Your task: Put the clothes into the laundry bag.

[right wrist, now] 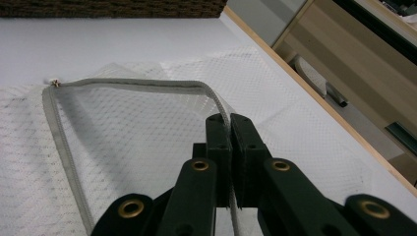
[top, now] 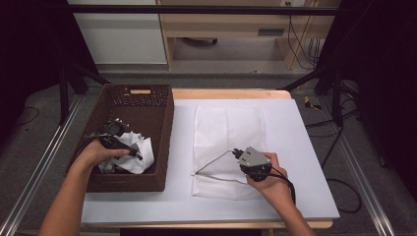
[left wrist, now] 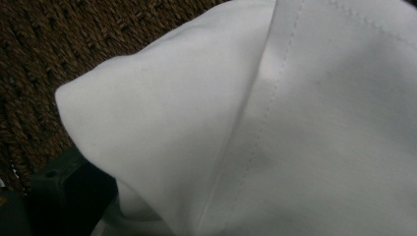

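Note:
A white mesh bag (top: 228,128) lies flat on the white table top. My right gripper (top: 237,153) is shut on the bag's grey corded edge (right wrist: 133,83) and holds it lifted off the mesh (right wrist: 147,147), so the mouth gapes; the black jaws (right wrist: 230,118) pinch the cord. In the brown woven basket (top: 164,128) at the left lies a crumpled white cloth (top: 140,160). My left gripper (top: 134,152) rests in the cloth. The white seamed cloth (left wrist: 275,128) lies right against the left gripper view's camera and hides the jaws, with basket weave (left wrist: 74,44) behind.
The white table top (top: 305,147) has free room right of the bag and along its front edge. The basket's right wall stands close to the bag's left side. A black cable (top: 291,189) trails from my right gripper. Wooden furniture (top: 231,29) stands beyond the table.

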